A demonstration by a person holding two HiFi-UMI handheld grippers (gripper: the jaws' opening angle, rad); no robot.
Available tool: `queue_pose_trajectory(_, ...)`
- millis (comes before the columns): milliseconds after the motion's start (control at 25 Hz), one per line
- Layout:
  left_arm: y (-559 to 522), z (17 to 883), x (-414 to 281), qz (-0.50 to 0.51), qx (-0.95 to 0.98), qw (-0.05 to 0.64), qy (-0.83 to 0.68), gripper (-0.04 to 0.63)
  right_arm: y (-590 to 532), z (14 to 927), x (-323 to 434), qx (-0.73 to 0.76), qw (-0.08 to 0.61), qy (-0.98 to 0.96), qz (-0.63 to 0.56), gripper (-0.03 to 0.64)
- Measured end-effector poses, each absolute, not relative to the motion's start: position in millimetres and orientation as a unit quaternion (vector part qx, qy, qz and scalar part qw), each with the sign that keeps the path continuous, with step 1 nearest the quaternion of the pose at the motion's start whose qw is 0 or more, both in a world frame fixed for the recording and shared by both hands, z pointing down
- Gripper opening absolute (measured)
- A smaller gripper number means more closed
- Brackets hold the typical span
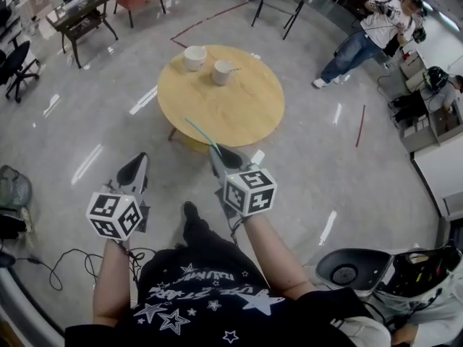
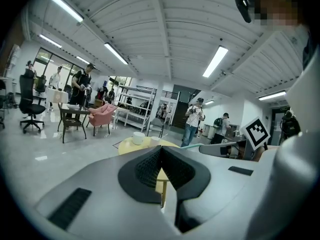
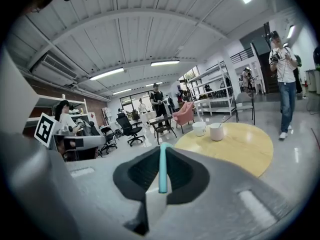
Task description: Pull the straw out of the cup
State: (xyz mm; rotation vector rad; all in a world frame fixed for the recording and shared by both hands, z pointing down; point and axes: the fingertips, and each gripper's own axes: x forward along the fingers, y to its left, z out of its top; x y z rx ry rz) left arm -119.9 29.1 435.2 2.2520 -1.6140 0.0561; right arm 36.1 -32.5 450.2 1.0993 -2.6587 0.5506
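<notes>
Straw (image 3: 163, 169) is pinched in my right gripper (image 3: 162, 151) — both cups (image 1: 194, 56) stand well away on the table (image 1: 246, 114). My left gripper (image 2: 160, 154) is closed, empty.

- On the head view I lose the straw's (image 1: 202, 135) near end behind the right gripper (image 1: 217, 152).
- The right gripper view gives me only a short length of it between the jaws, running straight away from the lens.
- The left gripper's (image 2: 161, 156) body covers most of the bench (image 2: 126, 146) in its own view.
- A thin thing stands in the nearer cup (image 1: 222, 71), too small for me to tell what.
</notes>
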Motion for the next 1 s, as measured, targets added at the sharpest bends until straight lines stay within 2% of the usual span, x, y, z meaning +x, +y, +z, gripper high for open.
queue_pose_trajectory(640,106,427,-114,0.007,0.807,0.165,-0.567,0.006,49,449,45,0.398,0.098,-0.897,0.165,0.026)
queue_pose_trajectory(1000,94,411,-79,0.007,0.811,0.16,-0.562,0.006,41,442,73,0.405,0.096,-0.894,0.168,0.025)
